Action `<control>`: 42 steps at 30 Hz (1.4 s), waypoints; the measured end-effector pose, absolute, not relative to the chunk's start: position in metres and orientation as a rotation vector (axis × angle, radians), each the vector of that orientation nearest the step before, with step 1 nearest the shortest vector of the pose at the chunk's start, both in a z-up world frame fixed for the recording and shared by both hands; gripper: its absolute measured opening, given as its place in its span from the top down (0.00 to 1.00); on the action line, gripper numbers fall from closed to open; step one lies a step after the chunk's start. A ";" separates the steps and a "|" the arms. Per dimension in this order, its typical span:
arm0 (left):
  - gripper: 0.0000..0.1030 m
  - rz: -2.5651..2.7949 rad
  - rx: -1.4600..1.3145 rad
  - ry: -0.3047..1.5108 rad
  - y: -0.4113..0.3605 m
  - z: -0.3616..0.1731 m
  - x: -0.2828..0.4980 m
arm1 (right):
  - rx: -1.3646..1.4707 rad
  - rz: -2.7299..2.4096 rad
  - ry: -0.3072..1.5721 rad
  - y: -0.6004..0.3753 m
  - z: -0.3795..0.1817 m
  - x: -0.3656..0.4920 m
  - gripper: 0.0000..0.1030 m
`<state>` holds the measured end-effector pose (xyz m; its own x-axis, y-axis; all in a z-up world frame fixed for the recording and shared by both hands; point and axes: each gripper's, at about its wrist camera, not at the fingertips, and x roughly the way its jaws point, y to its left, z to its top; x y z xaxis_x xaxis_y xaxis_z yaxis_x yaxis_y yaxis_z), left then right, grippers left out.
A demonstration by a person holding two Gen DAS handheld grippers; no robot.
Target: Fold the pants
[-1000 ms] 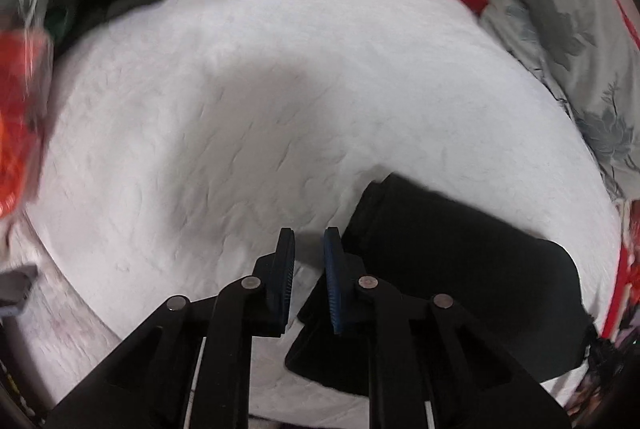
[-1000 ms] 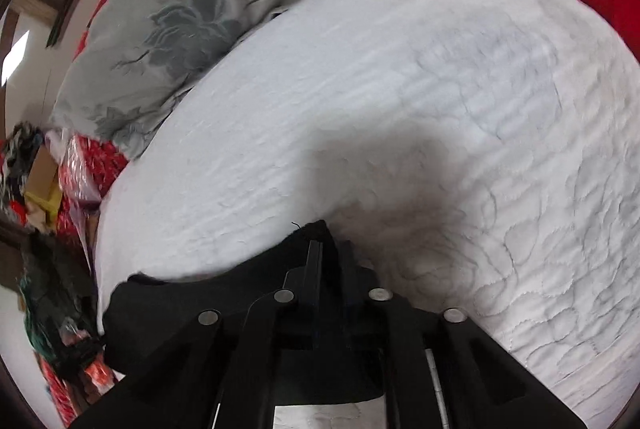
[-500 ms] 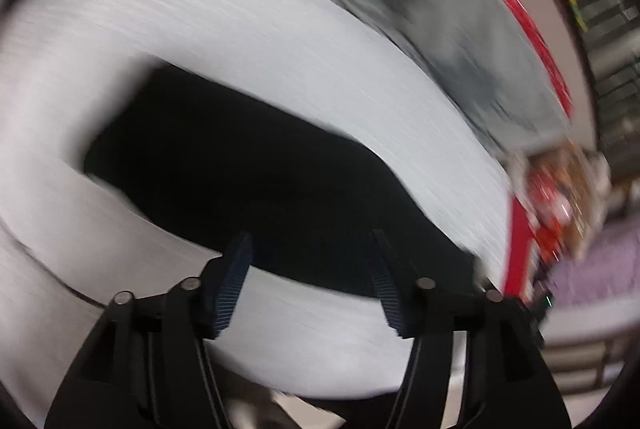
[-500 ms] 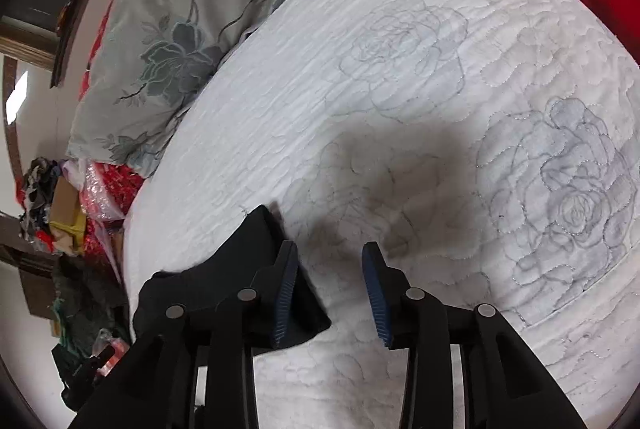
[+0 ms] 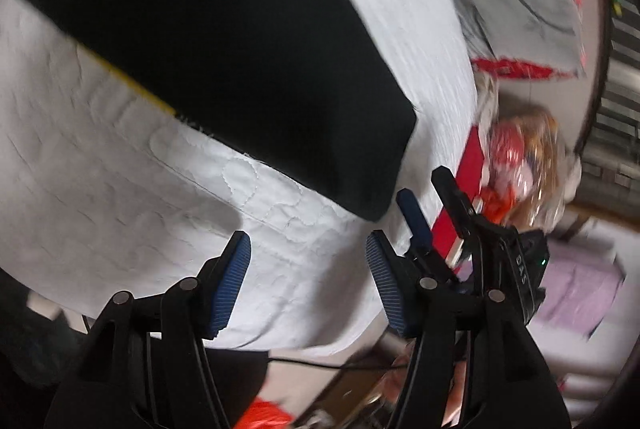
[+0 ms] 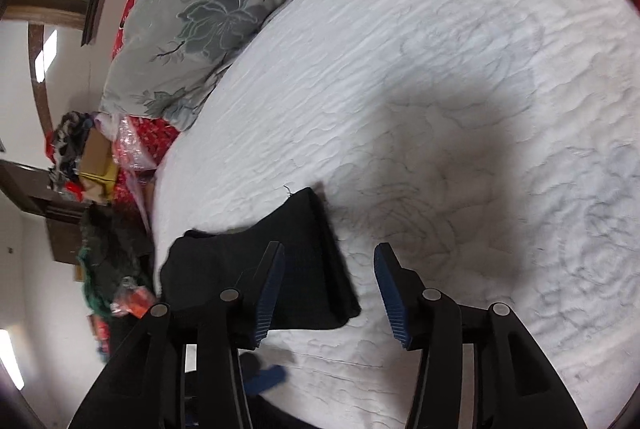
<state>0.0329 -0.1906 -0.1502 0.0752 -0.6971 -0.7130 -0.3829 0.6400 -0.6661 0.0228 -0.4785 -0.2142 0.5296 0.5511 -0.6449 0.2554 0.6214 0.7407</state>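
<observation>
A white quilted bedspread (image 6: 460,89) fills most of what both cameras see, with a grey floral pillow (image 6: 208,9) lying well beyond the right jaws, up to their left. The black pants (image 5: 208,41) lie folded flat on the quilt — ahead of the left gripper (image 5: 308,261), their near corner just past its right finger; from the right camera the pants (image 6: 304,261) sit partly behind the left finger. The left gripper's jaws stand wide apart, holding nothing. The right gripper (image 6: 330,281) is the same — spread wide, empty, above the quilt.
</observation>
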 end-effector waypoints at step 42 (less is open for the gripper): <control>0.88 -0.385 -1.127 1.452 -0.225 -0.188 0.067 | 0.968 0.478 1.148 -0.466 -0.236 0.104 0.87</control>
